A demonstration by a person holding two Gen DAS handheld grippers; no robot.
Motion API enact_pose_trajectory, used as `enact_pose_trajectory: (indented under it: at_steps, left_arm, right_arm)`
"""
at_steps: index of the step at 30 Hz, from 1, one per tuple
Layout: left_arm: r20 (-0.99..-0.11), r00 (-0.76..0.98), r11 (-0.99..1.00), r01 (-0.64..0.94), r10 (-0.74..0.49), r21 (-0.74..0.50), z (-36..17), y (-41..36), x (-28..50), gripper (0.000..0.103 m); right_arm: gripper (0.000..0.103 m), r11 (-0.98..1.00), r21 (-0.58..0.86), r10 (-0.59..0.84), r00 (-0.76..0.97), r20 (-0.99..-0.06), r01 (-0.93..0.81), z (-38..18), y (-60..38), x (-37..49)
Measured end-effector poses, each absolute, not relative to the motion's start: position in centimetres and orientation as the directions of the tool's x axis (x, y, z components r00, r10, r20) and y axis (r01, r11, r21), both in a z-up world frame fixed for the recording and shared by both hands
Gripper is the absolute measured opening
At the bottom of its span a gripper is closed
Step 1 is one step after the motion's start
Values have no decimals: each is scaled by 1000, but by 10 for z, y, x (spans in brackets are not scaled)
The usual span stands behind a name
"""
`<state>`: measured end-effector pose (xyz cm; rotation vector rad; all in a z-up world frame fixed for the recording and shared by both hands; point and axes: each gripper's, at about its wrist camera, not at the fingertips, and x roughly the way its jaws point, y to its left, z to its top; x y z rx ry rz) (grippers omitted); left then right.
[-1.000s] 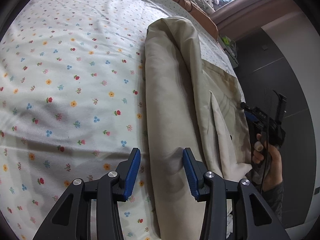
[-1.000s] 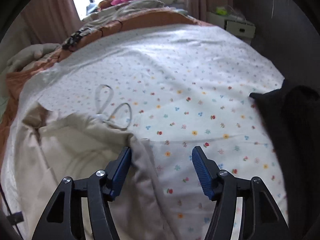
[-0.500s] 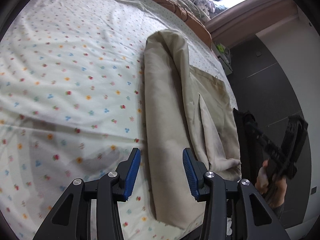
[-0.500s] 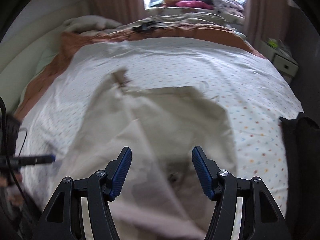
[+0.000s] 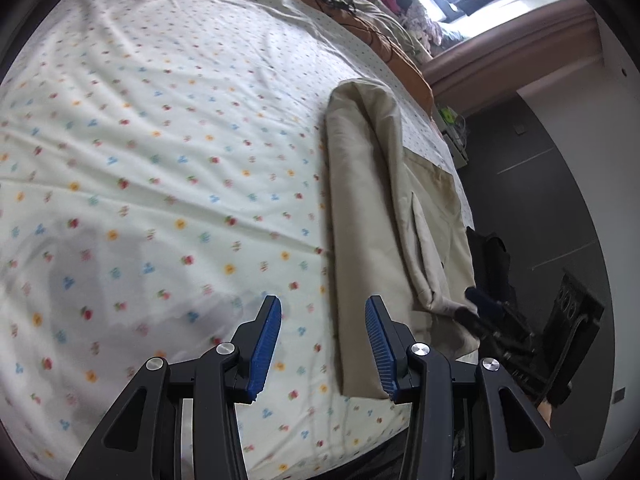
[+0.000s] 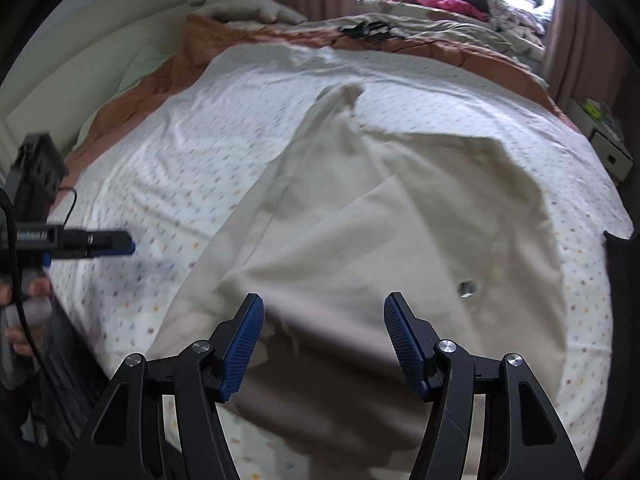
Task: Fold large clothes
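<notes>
A large bed (image 5: 140, 128) fills both views, covered with a white sheet (image 6: 224, 128) printed with small coloured flowers. At the far side of the bed lies an orange blanket (image 6: 248, 40), and behind it a pile of clothes (image 6: 452, 0) sits under the window.

On the sheet lies a big beige garment (image 5: 360, 208), near the edge of the bed. In the left wrist view it looks like a long folded strip that runs away from the camera, with a flap (image 5: 424, 256) lying on top of it. In the right wrist view the garment (image 6: 380, 216) spreads wide, and a small metal button (image 6: 466, 288) shows on it.

The left gripper (image 5: 323, 344) hangs over the sheet, just beside the near end of the garment. Its jaws stand wide apart and hold nothing. The right gripper (image 6: 323, 350) is above the near part of the garment, its jaws also wide apart and empty. I cannot tell whether they touch the cloth. Something dark (image 6: 620, 248) lies at the right edge of the bed.
</notes>
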<state>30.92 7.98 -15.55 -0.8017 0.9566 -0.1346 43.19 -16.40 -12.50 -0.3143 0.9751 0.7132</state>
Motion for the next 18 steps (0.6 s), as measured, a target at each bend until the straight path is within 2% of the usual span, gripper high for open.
enact_pose_trajectory:
  at_steps: [8, 9, 11, 14, 18]
  left_arm:
    - [-669, 613, 697, -254, -421, -671, -153, 98, 293, 45]
    - [-669, 615, 698, -256, -417, -669, -152, 101, 290, 45]
    - [-670, 621, 697, -262, -408, -668, -151, 107, 288, 45]
    - [-671, 624, 690, -277, -400, -669, -152, 114, 290, 45]
    - [-673, 621, 691, -277, -402, -668, -152, 114, 301, 45]
  right_arm:
    - [63, 706, -85, 281, 389, -878, -703, -159, -136, 418]
    - [38, 713, -84, 282, 395, -874, -696, -158, -136, 420]
    - [11, 735, -57, 294, 393, -871, -676, -152, -139, 431]
    - [6, 769, -55, 309, 446, -840, -636, -130, -144, 443]
    - [5, 802, -59, 316, 506, -803, -595, -105, -155, 464]
